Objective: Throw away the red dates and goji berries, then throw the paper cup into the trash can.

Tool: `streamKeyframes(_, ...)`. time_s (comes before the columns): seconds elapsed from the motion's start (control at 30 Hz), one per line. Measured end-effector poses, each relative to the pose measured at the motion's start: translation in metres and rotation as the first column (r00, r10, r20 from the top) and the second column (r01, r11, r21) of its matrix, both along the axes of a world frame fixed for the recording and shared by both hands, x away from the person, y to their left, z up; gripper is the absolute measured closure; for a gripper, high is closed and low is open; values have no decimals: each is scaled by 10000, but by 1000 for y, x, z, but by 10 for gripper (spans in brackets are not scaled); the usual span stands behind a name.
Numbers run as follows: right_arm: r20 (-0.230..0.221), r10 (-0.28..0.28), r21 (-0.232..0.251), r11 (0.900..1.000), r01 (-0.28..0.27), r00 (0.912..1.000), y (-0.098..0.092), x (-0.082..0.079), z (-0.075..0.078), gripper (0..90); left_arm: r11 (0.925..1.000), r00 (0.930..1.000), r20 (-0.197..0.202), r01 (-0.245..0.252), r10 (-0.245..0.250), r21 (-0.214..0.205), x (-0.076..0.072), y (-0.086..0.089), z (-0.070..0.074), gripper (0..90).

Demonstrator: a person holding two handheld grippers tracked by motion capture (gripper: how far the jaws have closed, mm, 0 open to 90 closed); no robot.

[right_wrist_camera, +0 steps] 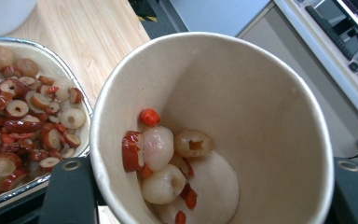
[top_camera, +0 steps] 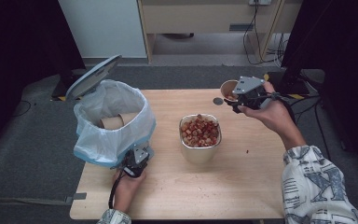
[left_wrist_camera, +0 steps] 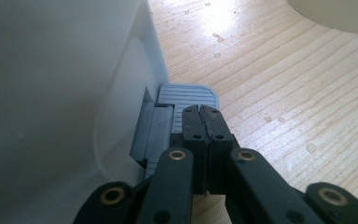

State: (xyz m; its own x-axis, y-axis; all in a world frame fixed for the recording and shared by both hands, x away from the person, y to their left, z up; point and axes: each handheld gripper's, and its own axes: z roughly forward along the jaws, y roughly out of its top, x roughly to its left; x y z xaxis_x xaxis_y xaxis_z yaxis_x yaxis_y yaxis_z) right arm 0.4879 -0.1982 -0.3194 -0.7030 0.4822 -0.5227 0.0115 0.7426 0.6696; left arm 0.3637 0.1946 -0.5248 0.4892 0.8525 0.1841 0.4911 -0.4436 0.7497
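A wooden bench (top_camera: 242, 186) is seen from above, carrying a pedal bin (top_camera: 109, 123) at its left and a metal tub (top_camera: 200, 140) near its middle.

Left gripper (top_camera: 136, 161): held low at the bench's near-left, against the foot of the bin. In the left gripper view its fingers (left_wrist_camera: 200, 122) are closed flat against each other, with nothing between them, and their tips are set on the ribbed grey pedal (left_wrist_camera: 186, 95) that juts from the bin's base. The bin's lid (top_camera: 93, 75) is raised and tilted back. A pale plastic liner (top_camera: 116, 105) is folded over the rim, and brown paper cups (top_camera: 116, 120) are lying inside.

Right gripper (top_camera: 242, 100): held up over the bench's far-right area by the right hand (top_camera: 272, 114). A paper cup (right_wrist_camera: 214, 126) is clamped between its fingers (right_wrist_camera: 70, 191), one against each side of the cup wall, with the opening turned toward the gripper's camera. In the cup's bottom a small heap of dried fruit (right_wrist_camera: 168, 163) is seen: pale round pieces, red date slices, a small red berry.

The tub is heaped with the same sliced red and pale fruit (top_camera: 199, 130). In the right gripper view it lies just beside the cup and lower. A small dark disc (top_camera: 218, 101) rests on the bench near the held cup.
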Motion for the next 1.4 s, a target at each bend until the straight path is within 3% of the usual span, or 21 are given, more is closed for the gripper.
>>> streamKeyframes(0.63,-1274,-206,1397,9895,385,9916,-21,1,2,335,10000,10000,20,-22,22,-41,0,0,0,887)
streamKeyframes(0.93,-2310,239,2614,9645,384,9727,-21,4,7,335,10000,10000,-2,-1,1,-9,0,0,0,888)
streamKeyframes(1.4,-2982,821,3073,9515,142,9510,6,4,20,335,10000,10000,32,-1,1,-8,0,0,0,888)
